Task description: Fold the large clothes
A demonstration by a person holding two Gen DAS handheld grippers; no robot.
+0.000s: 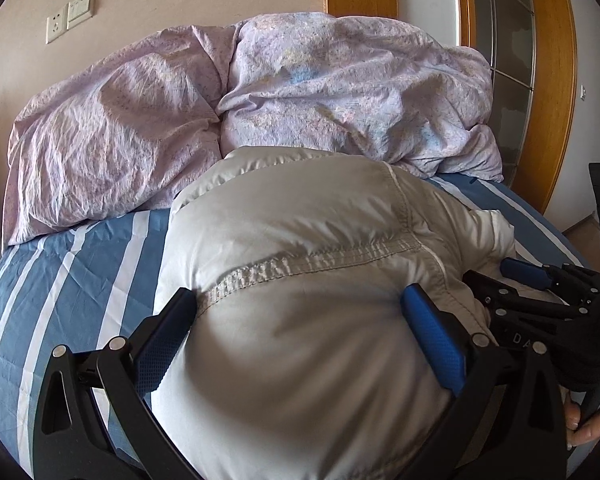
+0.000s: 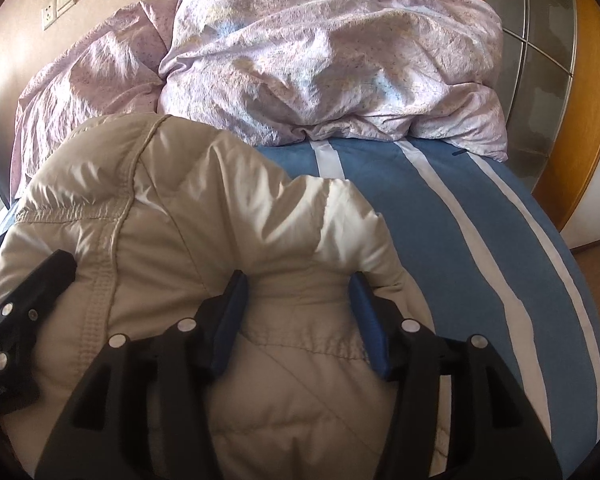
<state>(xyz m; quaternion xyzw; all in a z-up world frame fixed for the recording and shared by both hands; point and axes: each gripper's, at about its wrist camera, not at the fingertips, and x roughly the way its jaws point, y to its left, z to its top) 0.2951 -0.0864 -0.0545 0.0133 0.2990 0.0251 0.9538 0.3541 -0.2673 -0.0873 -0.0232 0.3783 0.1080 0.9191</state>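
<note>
A puffy beige down jacket (image 1: pixel 300 240) lies bunched on the blue-and-white striped bed sheet (image 1: pixel 80 264). My left gripper (image 1: pixel 300 308) is open wide, its blue pads on either side of the jacket's bulk near a stitched seam. The right gripper shows at the right of that view (image 1: pixel 548 284). In the right wrist view my right gripper (image 2: pixel 298 284) has its blue pads partly closed around a raised fold of the jacket (image 2: pixel 220 208); the fold fills the gap between them. The left gripper's black finger (image 2: pixel 40 276) shows at the left.
A crumpled lilac duvet (image 1: pixel 260 92) is piled at the far side of the bed. A wall with a socket and switch (image 1: pixel 70 14) is behind it. A wooden-framed glass door (image 1: pixel 512 60) stands at the right. Bare striped sheet (image 2: pixel 480 240) lies right of the jacket.
</note>
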